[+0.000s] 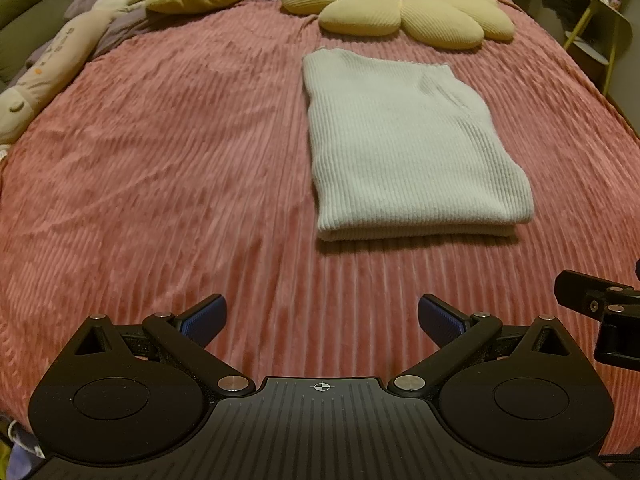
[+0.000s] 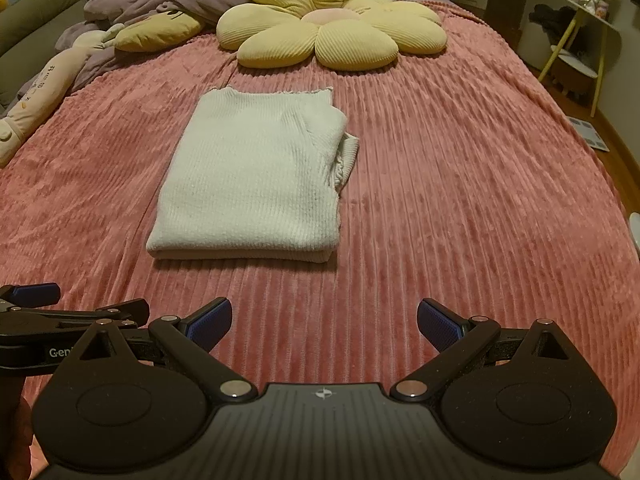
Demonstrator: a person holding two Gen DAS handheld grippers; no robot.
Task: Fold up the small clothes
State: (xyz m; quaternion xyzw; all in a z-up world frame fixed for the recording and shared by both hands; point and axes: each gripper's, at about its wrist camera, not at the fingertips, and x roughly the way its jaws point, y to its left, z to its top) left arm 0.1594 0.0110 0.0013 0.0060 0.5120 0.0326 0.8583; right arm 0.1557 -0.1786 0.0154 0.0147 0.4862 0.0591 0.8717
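A white ribbed knit garment (image 1: 404, 148) lies folded into a rectangle on the pink ribbed bedspread (image 1: 180, 168). It also shows in the right wrist view (image 2: 256, 176), with a sleeve cuff sticking out at its right side. My left gripper (image 1: 322, 320) is open and empty, held above the bedspread short of the garment's near edge. My right gripper (image 2: 324, 322) is open and empty, also short of the garment. The left gripper shows at the left edge of the right wrist view (image 2: 30, 296). Part of the right gripper shows at the right edge of the left wrist view (image 1: 600, 300).
A yellow flower-shaped cushion (image 2: 324, 28) lies at the head of the bed beyond the garment. A cream plush toy (image 1: 44, 68) and a purple quilt (image 2: 168, 0) lie at the left. A yellow side table (image 2: 588, 40) stands by the bed's right edge.
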